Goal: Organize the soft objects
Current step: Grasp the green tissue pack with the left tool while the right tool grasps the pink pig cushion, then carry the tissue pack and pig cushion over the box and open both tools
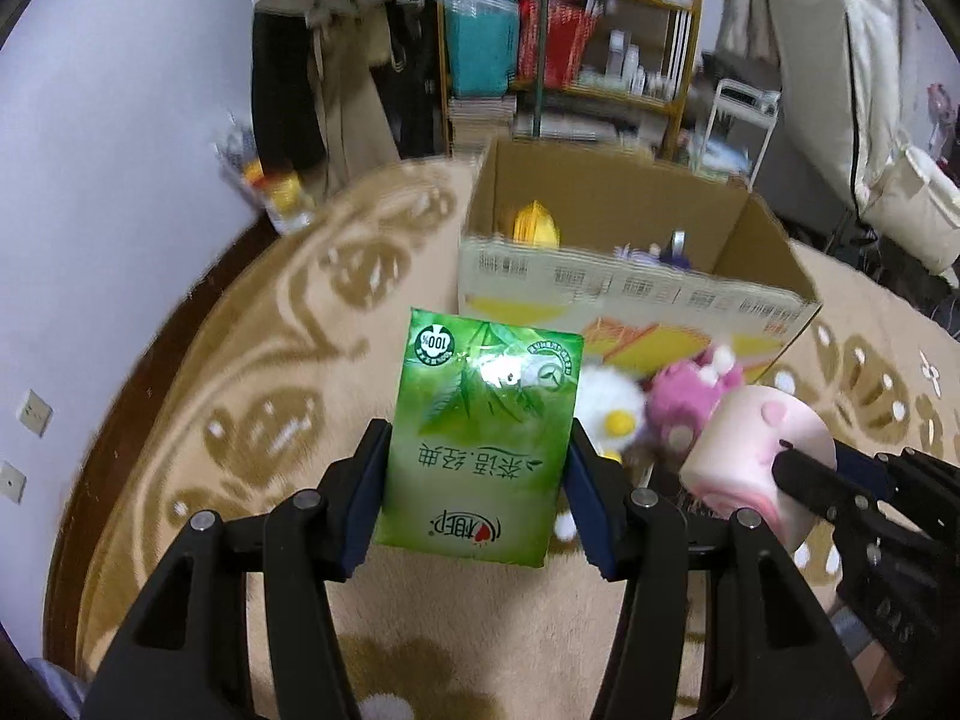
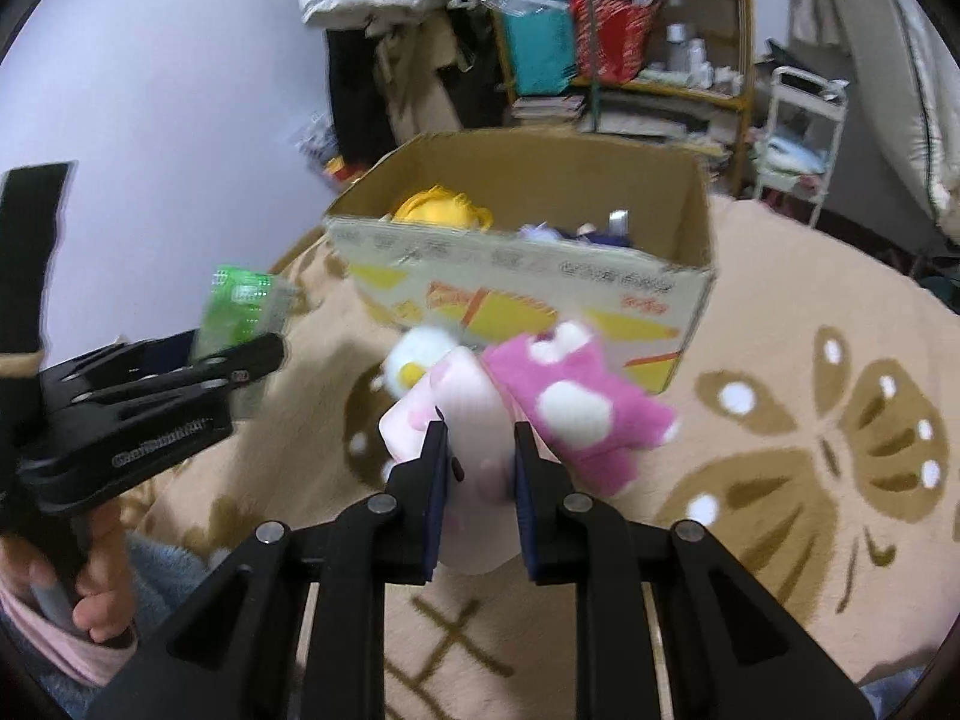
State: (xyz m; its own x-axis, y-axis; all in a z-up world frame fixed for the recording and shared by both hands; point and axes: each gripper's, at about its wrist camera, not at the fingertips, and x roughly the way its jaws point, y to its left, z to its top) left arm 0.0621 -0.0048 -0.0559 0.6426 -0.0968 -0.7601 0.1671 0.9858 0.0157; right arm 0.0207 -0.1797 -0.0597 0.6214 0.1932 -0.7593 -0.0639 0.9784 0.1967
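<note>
We've got the left gripper [image 1: 477,468] pinching a green tissue pack [image 1: 483,438] by its sides, dead centre of the left wrist view, lifted off the rug [image 1: 240,420]. In the right wrist view the same pack [image 2: 237,306] is just a green blur at mid left, poking out past the left gripper [image 2: 264,354], and we can also see the hand [image 2: 78,588] holding that tool in the lower left corner, which the left view doesn't show.

The right gripper [image 2: 480,450] is squeezed hard onto a pale pink squishy roll [image 2: 465,414], its pads dug into the soft sides. In the left view that roll [image 1: 756,450] sits at the lower right, with only the right gripper [image 1: 798,471] tip visible.

Just behind the roll lie a pink plush [image 2: 570,402] and a white plush [image 2: 414,360], right in front of the cardboard box [image 2: 522,294]. The box [image 1: 630,288] stands open in the upper middle of both views, with a yellow thing [image 2: 438,204] inside.
</note>
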